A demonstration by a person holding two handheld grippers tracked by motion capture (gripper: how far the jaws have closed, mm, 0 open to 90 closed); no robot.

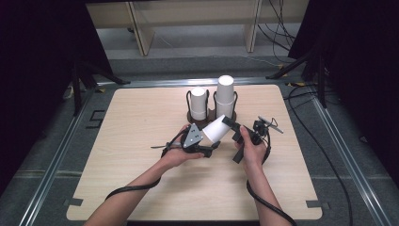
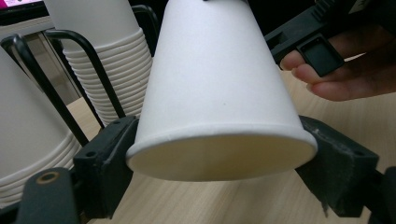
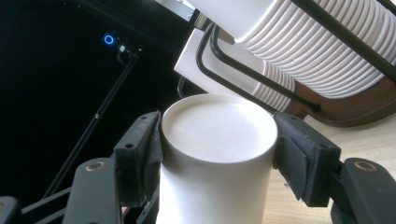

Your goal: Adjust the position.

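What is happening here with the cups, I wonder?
A person holds one white paper cup on its side above the table, between two hand-held grippers. The left gripper is at its rim end and the right gripper clamps its bottom end. Behind stand two stacks of cups in a wire rack.

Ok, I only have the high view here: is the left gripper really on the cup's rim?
Observer: Yes. In its own view the left gripper has a jaw against each side of the cup at its open rim.
Operator: And the other end?
Observer: The right gripper has its pads on both sides of the closed base.
Operator: Anything in the cup?
Observer: The mouth faces the left gripper's camera, and the part of the inside I can see is bare.
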